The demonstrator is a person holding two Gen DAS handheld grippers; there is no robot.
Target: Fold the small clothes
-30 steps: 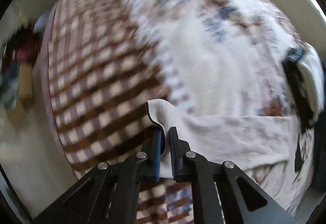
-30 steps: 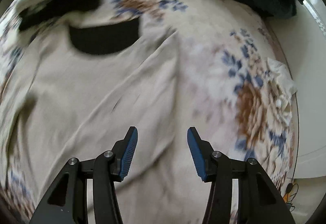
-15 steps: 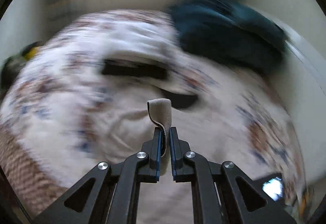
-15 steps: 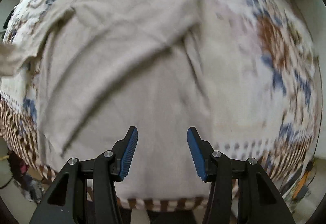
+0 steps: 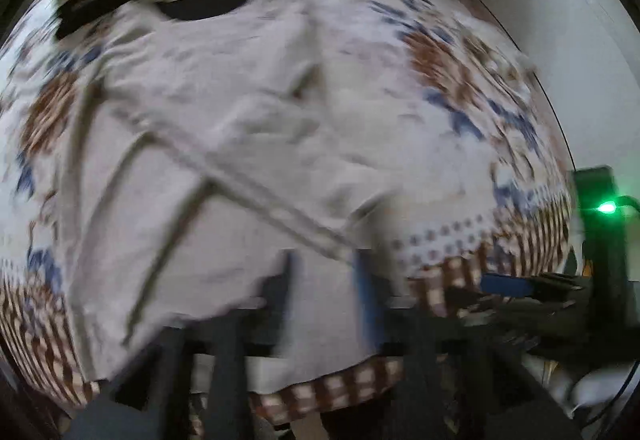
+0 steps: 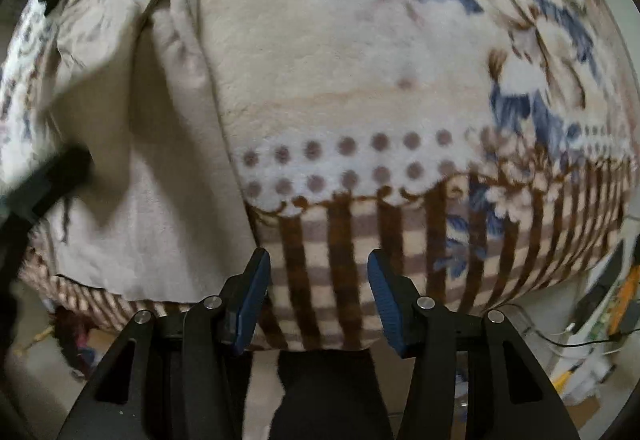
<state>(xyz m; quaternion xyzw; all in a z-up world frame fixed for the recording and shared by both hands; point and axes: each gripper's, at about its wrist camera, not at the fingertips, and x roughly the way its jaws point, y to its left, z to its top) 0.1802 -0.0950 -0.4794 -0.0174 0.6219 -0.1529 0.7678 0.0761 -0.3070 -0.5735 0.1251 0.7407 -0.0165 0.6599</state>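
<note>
Left gripper [image 5: 324, 280] jaws have just been opening, nothing pinched between them, hanging over the beige shirt [image 5: 224, 144] spread on the floral blanket [image 5: 460, 80]; right gripper [image 6: 316, 292] spread and empty just right of its hem — regrip each edge squarely, fold flat.

Blur and cut-off edges

Motion is smearing the left hand-held gripper [image 5: 324, 296] into dark streaks, so its fingers are showing no clear outline. The beige shirt [image 6: 132, 160] is running off the right-wrist view's left side, and a blurred dark shape [image 6: 44, 184] is crossing it, unidentifiable.
</note>
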